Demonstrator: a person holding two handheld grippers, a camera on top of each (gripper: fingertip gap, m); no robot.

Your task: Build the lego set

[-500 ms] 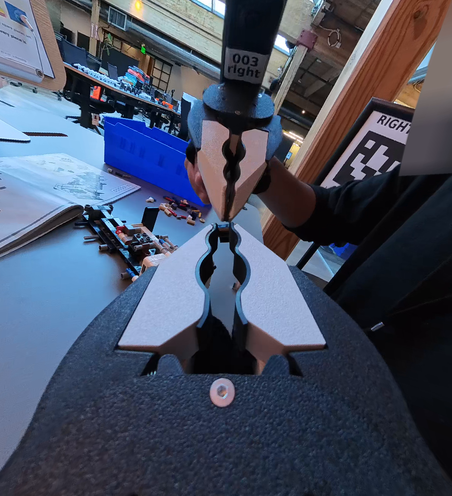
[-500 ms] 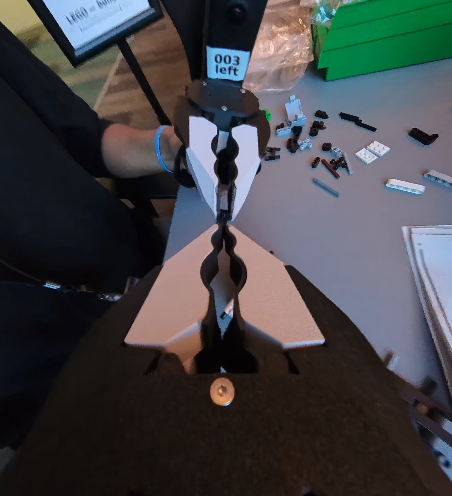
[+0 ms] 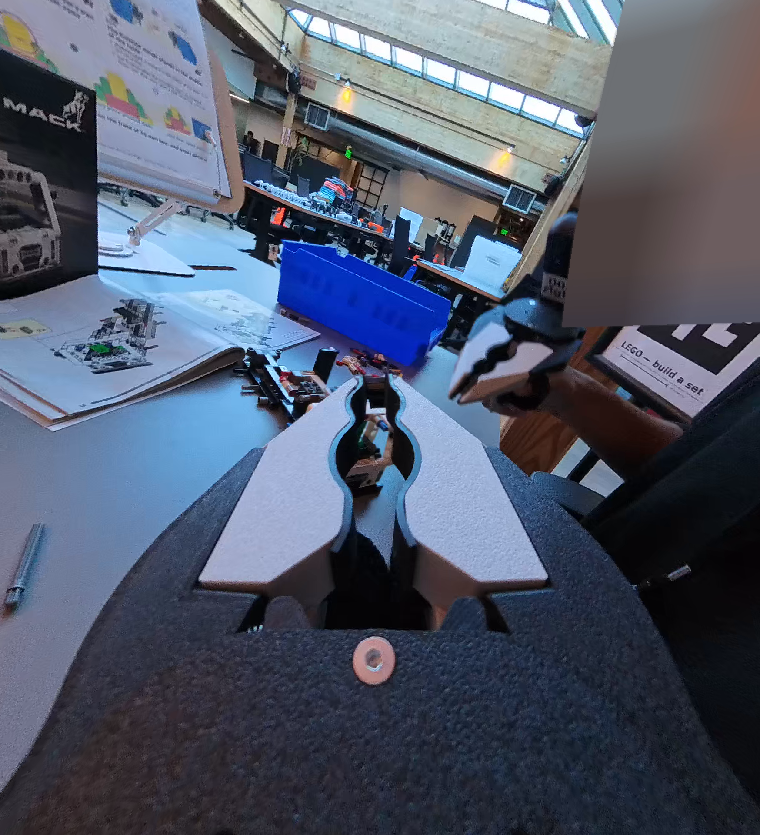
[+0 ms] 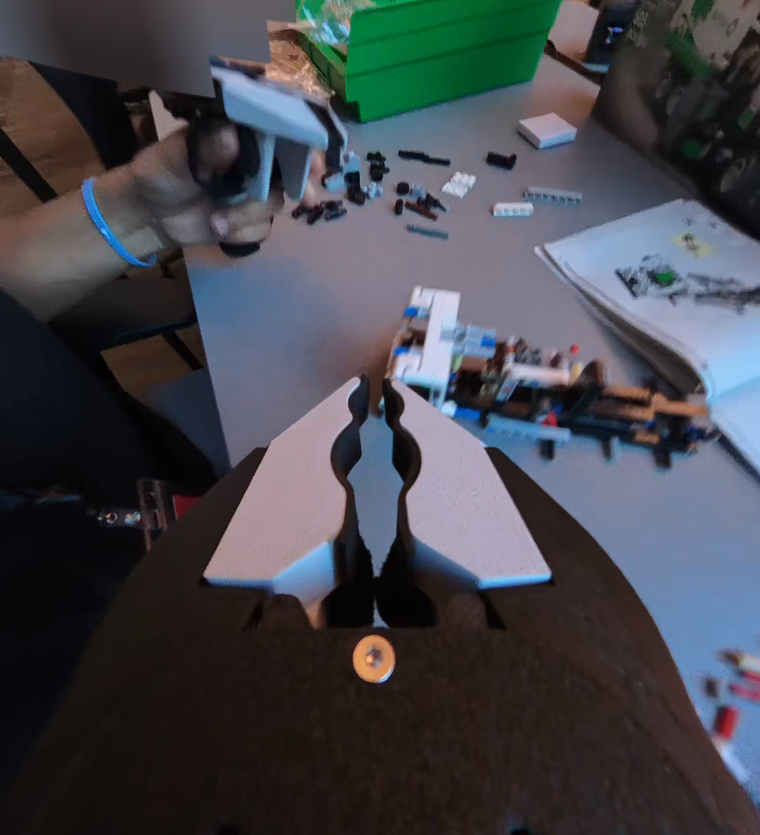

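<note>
Grey table (image 4: 306, 316); half-built lego model (image 4: 527, 388) beside empty right tool (image 4: 374, 384)

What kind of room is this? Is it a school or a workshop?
It looks like a big shared workshop, probably not a classroom. Rows of cluttered worktables stretch far back, bare pipes run under a high skylit ceiling, and a blue parts bin sits on this table.

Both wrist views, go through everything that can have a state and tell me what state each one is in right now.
Left gripper: jaws slightly apart, nothing held.
Right gripper: jaws slightly apart, nothing held.
White instruction booklet: lying open on the table.
Partly built white, tan and black lego model: unfinished, resting on the table.
Blue plastic bin: upright, contents hidden.
Green plastic bin: upright, contents hidden.
</note>
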